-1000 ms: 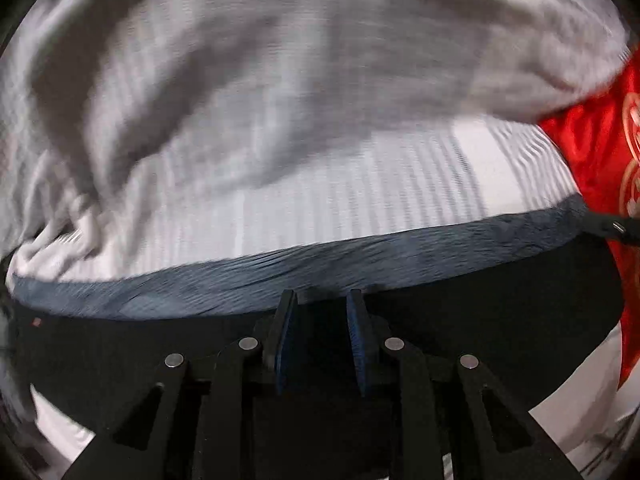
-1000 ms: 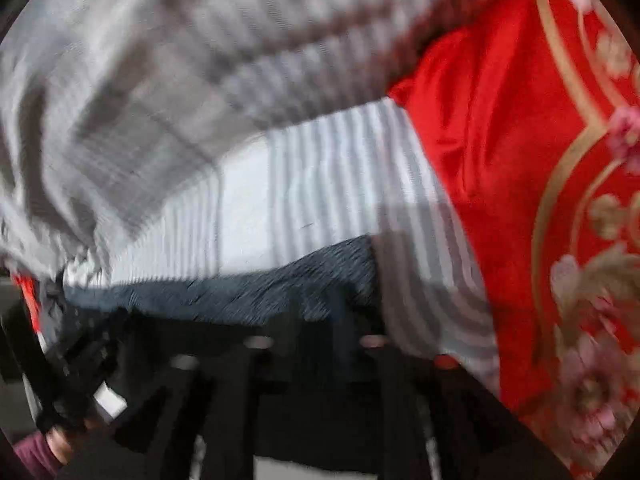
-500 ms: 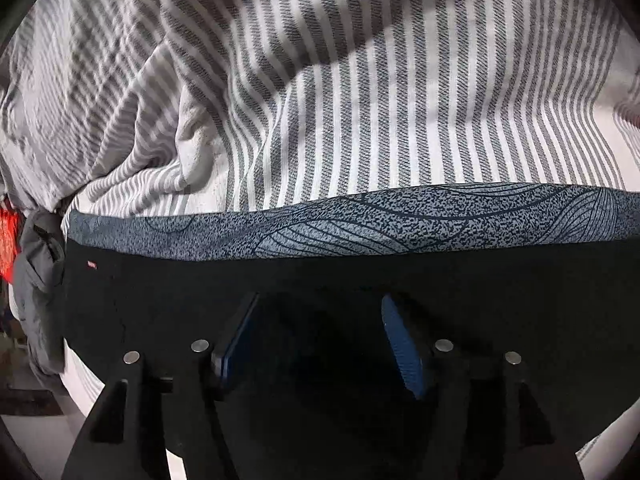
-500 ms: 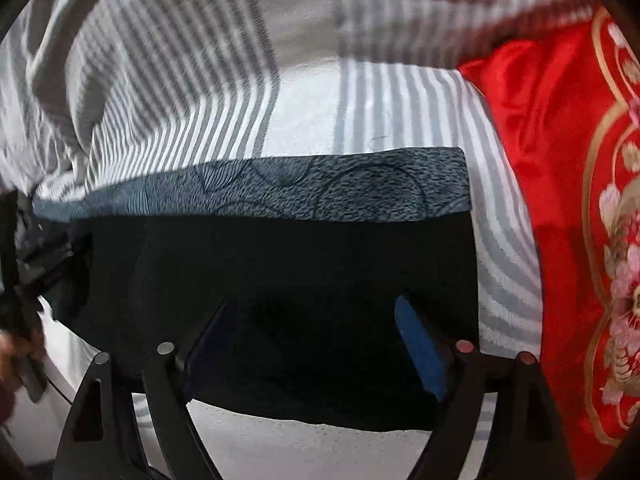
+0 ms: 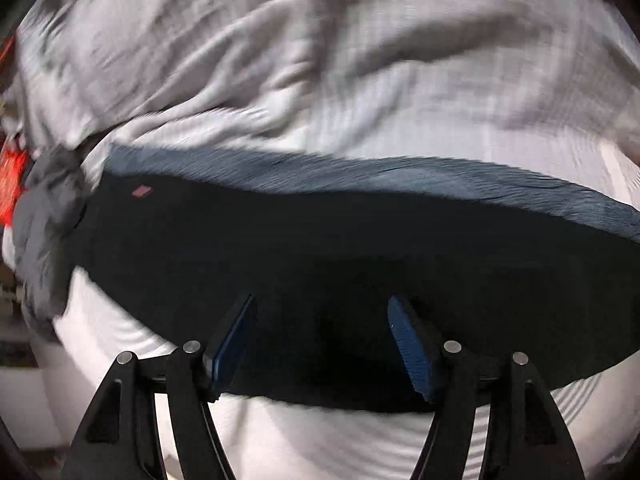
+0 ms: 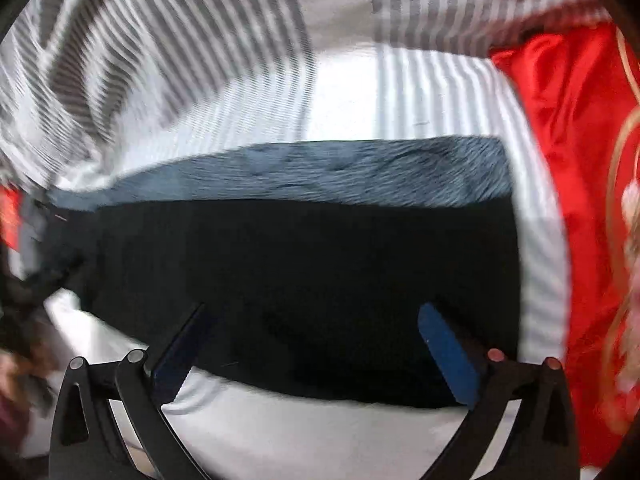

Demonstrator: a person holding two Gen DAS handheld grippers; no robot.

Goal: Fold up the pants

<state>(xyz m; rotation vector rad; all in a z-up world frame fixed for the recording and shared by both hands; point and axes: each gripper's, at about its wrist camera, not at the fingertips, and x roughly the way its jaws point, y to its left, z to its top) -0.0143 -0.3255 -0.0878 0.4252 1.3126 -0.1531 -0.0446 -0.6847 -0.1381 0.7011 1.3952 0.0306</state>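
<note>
Both tongs have just been opening: the left tongs (image 5: 320,316) and right tongs (image 6: 312,324) are hovering released, no longer clamping the folded black pants (image 6: 304,264), now lying flat on the striped bed (image 6: 420,96).

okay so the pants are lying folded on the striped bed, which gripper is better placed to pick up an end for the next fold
Right, probably. The right gripper hangs open over the black pants with their squared end in plain view; the left gripper, also open, shows only mid-garment.

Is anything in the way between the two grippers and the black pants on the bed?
Nothing visible. The pants lie flat on the striped sheet, directly under the open left gripper and open right gripper.
</note>
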